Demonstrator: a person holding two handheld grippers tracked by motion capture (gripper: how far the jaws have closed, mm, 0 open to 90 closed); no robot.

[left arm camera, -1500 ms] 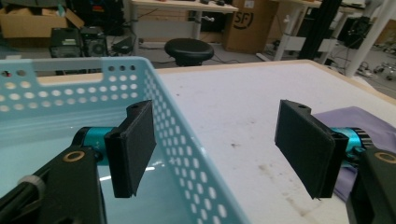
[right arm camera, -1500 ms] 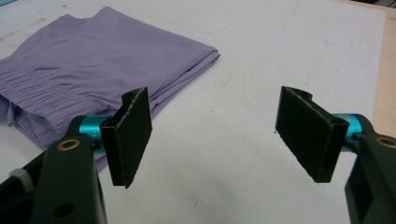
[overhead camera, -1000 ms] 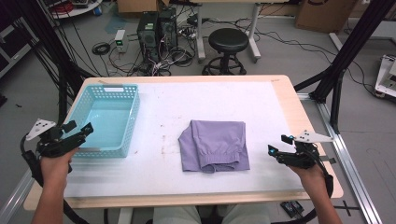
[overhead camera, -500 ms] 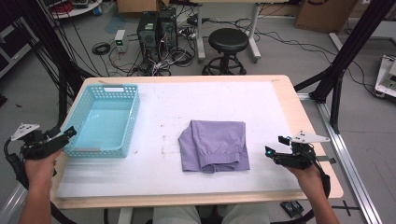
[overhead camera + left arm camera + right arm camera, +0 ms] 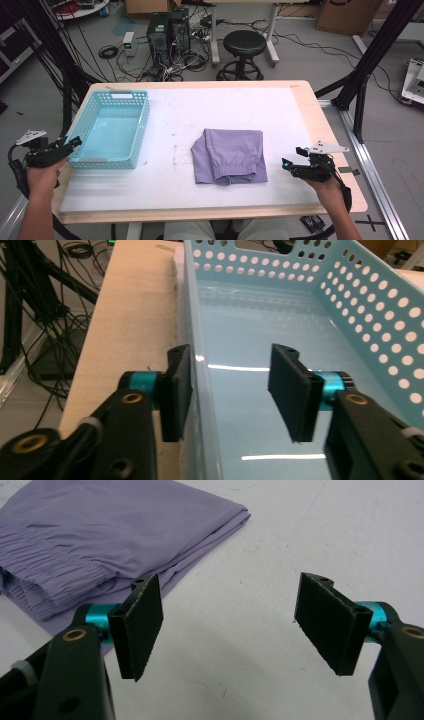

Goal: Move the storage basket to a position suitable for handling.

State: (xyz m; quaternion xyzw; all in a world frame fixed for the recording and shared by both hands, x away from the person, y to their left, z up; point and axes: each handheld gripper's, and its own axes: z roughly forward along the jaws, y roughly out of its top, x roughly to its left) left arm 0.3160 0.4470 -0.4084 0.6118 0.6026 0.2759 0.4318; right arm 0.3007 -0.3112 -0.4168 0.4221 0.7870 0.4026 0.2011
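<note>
A light blue perforated basket [image 5: 111, 159] stands empty at the table's left. My left gripper [image 5: 73, 143] is at its near left corner. In the left gripper view the basket's wall [image 5: 200, 390] runs between the jaws, one pad outside and one pad [image 5: 292, 390] inside. The jaws have just been closing, and the inner pad still stands off the wall. Folded purple shorts [image 5: 230, 155] lie mid-table, waistband toward me. My right gripper [image 5: 291, 161] hovers open just right of the shorts [image 5: 100, 535], with bare table between its pads.
The white mat [image 5: 220, 107] covers most of the wooden table [image 5: 320, 115]. Beyond the far edge stand a black stool [image 5: 244, 44], computer towers [image 5: 167, 30] and loose cables. Black frame posts [image 5: 370, 55] rise at the right.
My left hand has slid left, from over the basket's near rim to its near left corner, and its jaws stand narrower. The right gripper and the shorts have not moved.
</note>
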